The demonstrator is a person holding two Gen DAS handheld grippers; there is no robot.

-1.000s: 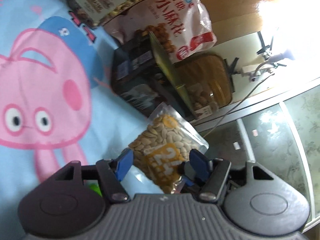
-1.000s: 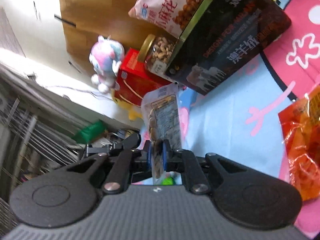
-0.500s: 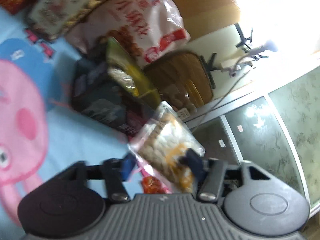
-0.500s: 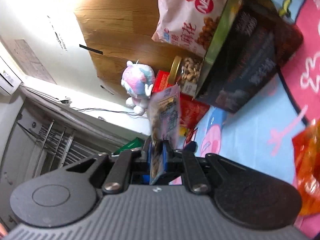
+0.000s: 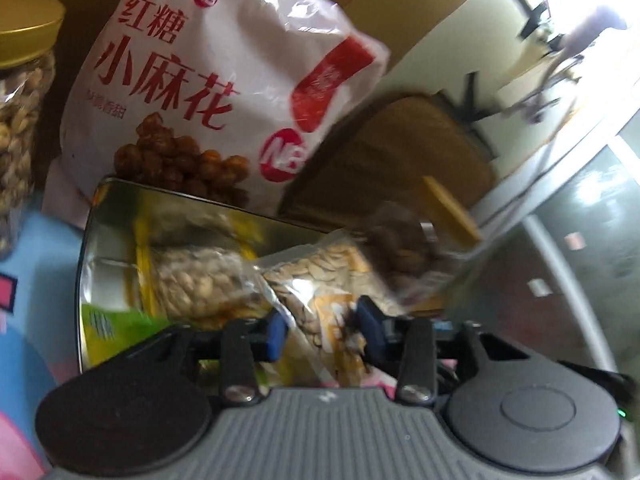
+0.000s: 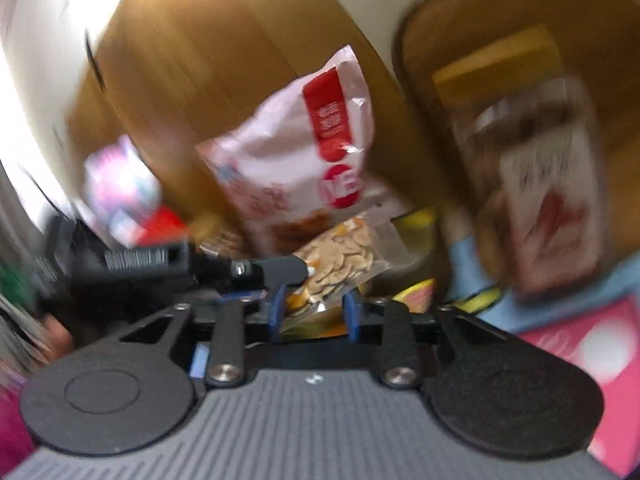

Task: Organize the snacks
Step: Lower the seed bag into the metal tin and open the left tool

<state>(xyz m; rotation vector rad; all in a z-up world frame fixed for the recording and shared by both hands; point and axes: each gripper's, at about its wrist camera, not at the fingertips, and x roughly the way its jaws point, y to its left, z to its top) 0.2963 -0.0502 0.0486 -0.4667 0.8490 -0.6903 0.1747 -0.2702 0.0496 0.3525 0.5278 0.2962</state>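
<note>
A clear bag of pale seeds (image 5: 320, 284) hangs over the open metal tin (image 5: 86, 240), which holds other snack packets (image 5: 192, 280). My left gripper (image 5: 320, 332) has its blue pads either side of the bag's lower part, with a gap showing. In the blurred right wrist view my right gripper (image 6: 314, 312) is open, its pads apart around the same seed bag (image 6: 344, 256). The other gripper's black body (image 6: 192, 268) reaches in from the left there.
A large white and red snack bag (image 5: 224, 80) leans behind the tin. A gold-lidded nut jar (image 5: 20, 120) stands at left, another jar (image 6: 532, 184) at right. A wooden wall (image 6: 224, 60) is behind. A pink and blue cartoon cloth (image 5: 24, 320) covers the surface.
Both grippers swung from the cloth up to the tin, carrying the seed bag over its opening. The right gripper, shut on the bag before, has opened.
</note>
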